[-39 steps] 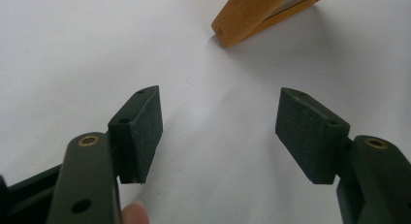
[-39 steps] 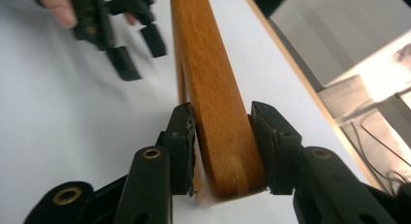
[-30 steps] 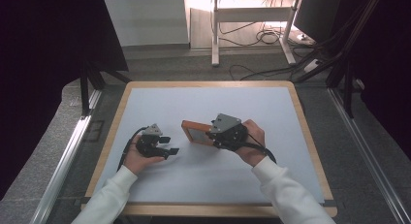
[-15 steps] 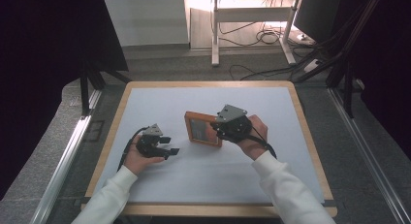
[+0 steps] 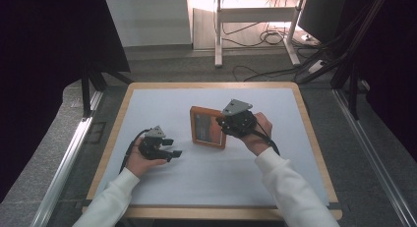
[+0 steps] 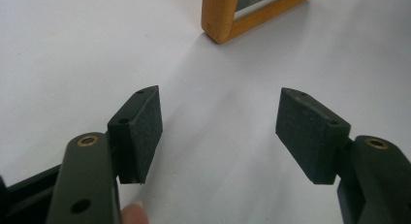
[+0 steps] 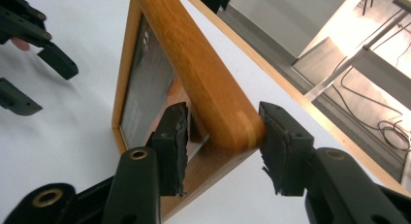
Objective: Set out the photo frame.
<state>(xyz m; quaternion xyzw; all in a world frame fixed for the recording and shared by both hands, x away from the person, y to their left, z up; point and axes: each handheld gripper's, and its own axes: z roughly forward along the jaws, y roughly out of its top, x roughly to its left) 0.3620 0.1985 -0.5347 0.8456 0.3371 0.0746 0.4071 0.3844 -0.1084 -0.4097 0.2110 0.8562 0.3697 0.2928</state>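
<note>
High view: my right gripper (image 5: 222,123) grips the wooden frame (image 5: 207,127); my left gripper (image 5: 169,147) rests apart. Left gripper view: my jaws stand wide, empty, frame (image 6: 228,21) ahead. Right gripper view: my pads (image 7: 175,134) clamp the frame's (image 7: 203,78) corner, having just opened slightly.

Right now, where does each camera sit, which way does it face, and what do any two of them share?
High view: above the person's side, facing forward and down on the table; both forearms, left tongs open, right tongs at the wooden frame.
Left gripper view: on the left tongs, looking along their open jaws across the table to a frame corner.
Right gripper view: on the right tongs, jaws astride the frame's corner.
Shared: all three show the frame.
</note>
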